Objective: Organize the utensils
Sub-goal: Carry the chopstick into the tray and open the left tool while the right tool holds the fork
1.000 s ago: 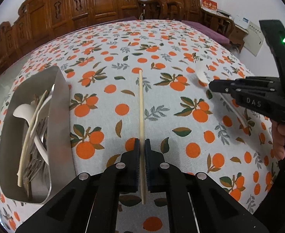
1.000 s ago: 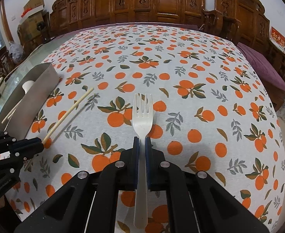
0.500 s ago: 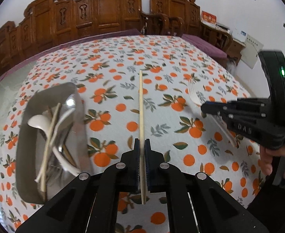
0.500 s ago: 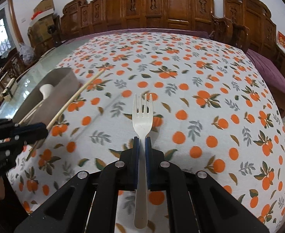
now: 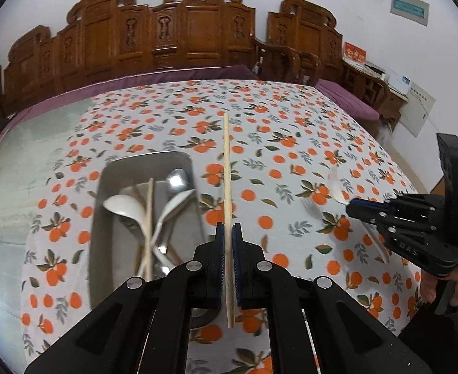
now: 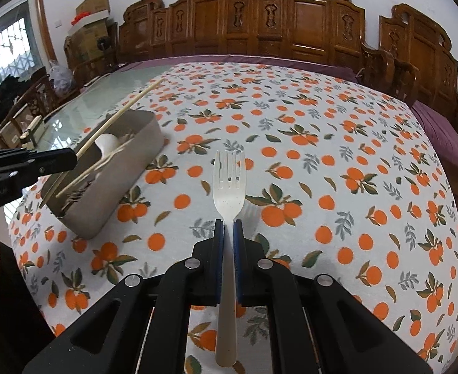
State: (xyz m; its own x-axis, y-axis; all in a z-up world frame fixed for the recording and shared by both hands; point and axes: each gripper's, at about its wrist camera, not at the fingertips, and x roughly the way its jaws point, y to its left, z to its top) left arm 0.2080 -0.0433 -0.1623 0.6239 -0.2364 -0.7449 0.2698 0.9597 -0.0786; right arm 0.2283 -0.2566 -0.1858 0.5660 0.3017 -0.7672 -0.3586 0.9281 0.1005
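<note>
My left gripper point(image 5: 228, 229) is shut on a pale wooden chopstick point(image 5: 226, 168) that sticks out forward, held in the air just right of the metal tray point(image 5: 99, 218). The tray holds white spoons point(image 5: 121, 204), a metal spoon, a chopstick and forks. My right gripper point(image 6: 228, 226) is shut on the handle of a white plastic fork point(image 6: 229, 187), tines forward, above the tablecloth. In the right wrist view the left gripper point(image 6: 70, 157) holds the chopstick point(image 6: 119, 115) over the tray point(image 6: 116, 184). The right gripper point(image 5: 352, 208) with the fork point(image 5: 335, 184) shows at the right of the left wrist view.
The table carries an orange-print tablecloth point(image 6: 322, 155), with bare glass point(image 5: 26, 162) along its left side. Carved wooden chairs point(image 5: 182, 34) line the far edge. A person's hand point(image 5: 431, 286) holds the right gripper's handle. Boxes point(image 6: 91, 9) stand at the far left.
Both grippers have risen and swung left toward the tray, each keeping its utensil. The tray now lies closer to the middle of the left wrist view.
</note>
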